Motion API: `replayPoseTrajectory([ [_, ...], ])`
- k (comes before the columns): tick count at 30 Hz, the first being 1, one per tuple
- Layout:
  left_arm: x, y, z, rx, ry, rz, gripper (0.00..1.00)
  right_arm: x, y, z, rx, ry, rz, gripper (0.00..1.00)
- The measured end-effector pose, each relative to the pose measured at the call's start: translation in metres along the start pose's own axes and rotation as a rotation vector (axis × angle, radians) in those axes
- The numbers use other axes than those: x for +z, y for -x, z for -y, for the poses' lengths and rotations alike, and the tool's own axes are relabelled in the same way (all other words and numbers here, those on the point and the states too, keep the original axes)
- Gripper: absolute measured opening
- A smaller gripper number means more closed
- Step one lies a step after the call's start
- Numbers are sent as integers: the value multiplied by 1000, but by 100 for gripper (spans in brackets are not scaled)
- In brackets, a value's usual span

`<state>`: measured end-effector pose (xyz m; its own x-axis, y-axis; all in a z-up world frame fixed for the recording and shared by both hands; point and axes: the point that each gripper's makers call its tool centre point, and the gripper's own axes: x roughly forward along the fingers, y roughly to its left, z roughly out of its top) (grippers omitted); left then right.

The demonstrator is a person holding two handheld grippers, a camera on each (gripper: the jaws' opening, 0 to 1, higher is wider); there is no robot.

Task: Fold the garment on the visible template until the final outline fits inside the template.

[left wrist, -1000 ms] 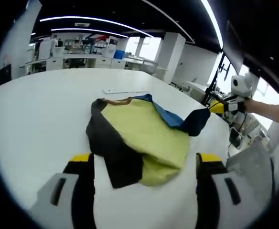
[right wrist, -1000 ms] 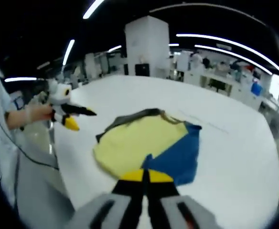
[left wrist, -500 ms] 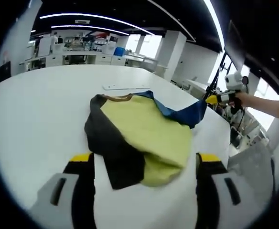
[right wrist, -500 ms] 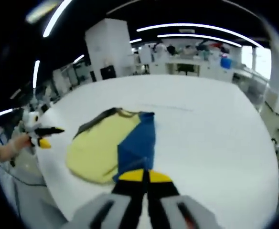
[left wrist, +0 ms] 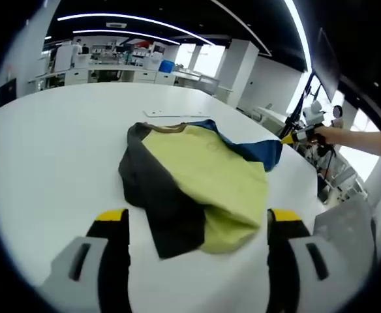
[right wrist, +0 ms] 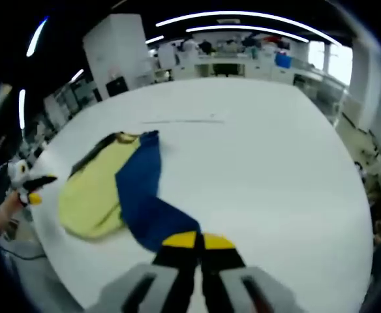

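White table [left wrist: 47, 150] in lab; left tongs [left wrist: 197, 225] apart; right tongs [right wrist: 198, 242] clamped on garment [right wrist: 138, 195].

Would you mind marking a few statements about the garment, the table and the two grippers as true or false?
1. The right gripper is shut on the garment's blue sleeve. True.
2. The left gripper grips the dark sleeve. False: its jaws stand open, apart from the cloth, holding nothing.
3. The garment has a yellow-green body. True.
4. The garment lies on a dark wooden table. False: the table is white.
5. The blue sleeve is folded across the yellow-green body. False: it is stretched out sideways, away from the body, toward the right gripper.
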<state>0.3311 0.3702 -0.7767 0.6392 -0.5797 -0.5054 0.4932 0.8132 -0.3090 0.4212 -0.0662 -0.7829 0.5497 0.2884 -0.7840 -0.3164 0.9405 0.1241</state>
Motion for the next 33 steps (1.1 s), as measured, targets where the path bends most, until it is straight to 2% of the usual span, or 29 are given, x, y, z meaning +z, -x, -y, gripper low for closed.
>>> replayPoseTrajectory([
  [15, -6, -6, -15, 31, 24, -23, 83, -3, -20, 81, -135, -60, -69, 0],
  [25, -4, -11, -19, 39, 30, -24, 83, -7, -20, 109, -218, -65, -91, 0],
  [33, -7, -15, -16, 47, 41, -27, 83, 2, -22, 140, -294, -59, -71, 0],
])
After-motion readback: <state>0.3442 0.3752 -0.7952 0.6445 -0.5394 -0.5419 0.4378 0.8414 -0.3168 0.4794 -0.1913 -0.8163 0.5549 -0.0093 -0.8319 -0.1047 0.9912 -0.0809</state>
